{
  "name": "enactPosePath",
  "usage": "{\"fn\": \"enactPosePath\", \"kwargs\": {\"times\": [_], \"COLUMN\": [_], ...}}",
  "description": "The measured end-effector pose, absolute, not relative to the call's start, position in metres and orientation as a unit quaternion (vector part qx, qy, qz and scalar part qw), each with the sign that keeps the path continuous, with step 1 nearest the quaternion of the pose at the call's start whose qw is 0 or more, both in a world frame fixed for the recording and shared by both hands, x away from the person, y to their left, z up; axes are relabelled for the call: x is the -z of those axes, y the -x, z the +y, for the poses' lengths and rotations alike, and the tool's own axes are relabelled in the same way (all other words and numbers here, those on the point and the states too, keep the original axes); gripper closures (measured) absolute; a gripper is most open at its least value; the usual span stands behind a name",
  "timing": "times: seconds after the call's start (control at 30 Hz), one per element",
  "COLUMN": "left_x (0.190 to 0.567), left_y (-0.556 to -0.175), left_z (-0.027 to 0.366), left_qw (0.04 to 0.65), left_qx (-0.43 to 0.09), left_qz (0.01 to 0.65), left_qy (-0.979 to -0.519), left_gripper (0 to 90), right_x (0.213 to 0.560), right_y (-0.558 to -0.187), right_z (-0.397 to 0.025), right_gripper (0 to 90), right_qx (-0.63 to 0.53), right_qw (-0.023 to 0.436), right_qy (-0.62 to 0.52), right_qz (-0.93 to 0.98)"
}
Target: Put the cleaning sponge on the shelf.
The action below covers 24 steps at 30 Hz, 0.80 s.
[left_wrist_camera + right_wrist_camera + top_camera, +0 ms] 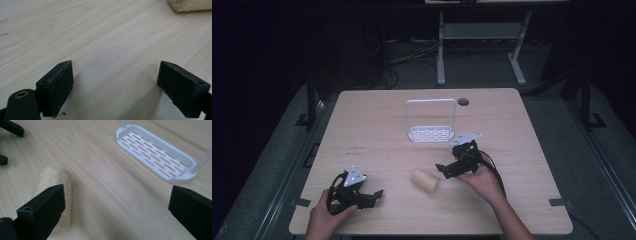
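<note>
- Right hand-held gripper [443, 169] — jaws wide apart, empty, just beside the loofah roll [425, 181].
- Left hand-held gripper [376, 196] — open, empty, low over the bench [377, 125].
- White rack [431, 133] — farther back.

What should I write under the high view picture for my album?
Two open tools, left tool and right tool, flank a loofah roll near a white rack.

From my left gripper view, the loofah roll [190, 5] is cut off at the top edge, toward one o'clock. In my right gripper view, a jaw hides its near end, and the rack's [155, 152] handle runs off the frame at twelve o'clock.
</note>
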<state>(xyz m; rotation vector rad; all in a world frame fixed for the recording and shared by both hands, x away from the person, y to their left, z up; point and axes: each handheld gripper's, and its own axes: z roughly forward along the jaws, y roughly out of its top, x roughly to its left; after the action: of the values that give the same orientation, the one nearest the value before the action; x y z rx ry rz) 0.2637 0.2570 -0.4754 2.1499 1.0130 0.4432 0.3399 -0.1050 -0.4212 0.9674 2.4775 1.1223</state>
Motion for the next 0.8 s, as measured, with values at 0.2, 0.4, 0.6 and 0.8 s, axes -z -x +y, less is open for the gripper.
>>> {"fn": "enactPosePath", "kwargs": {"times": [0.2, 0.4, 0.6, 0.8], "left_x": [0.475, 0.475, 0.475, 0.475], "left_y": [-0.264, -0.264, -0.264, -0.264], "left_z": [0.257, 0.257, 0.257, 0.257], "left_qw": [0.354, 0.354, 0.354, 0.354], "left_qx": [-0.172, -0.172, -0.172, -0.172], "left_qz": [0.391, 0.391, 0.391, 0.391], "left_qy": [-0.832, -0.832, -0.832, -0.832], "left_gripper": [12.9, 12.9, 12.9, 12.9], "right_x": [0.420, 0.421, 0.421, 0.424], "right_y": [-0.340, -0.337, -0.332, -0.327], "right_z": [-0.094, -0.085, -0.076, -0.067], "right_gripper": [0.5, 0.5, 0.5, 0.5], "right_qx": [-0.389, -0.389, -0.390, -0.385], "right_qw": [0.117, 0.108, 0.101, 0.091], "right_qy": [-0.323, -0.317, -0.302, -0.288], "right_qz": [0.855, 0.858, 0.864, 0.872]}}
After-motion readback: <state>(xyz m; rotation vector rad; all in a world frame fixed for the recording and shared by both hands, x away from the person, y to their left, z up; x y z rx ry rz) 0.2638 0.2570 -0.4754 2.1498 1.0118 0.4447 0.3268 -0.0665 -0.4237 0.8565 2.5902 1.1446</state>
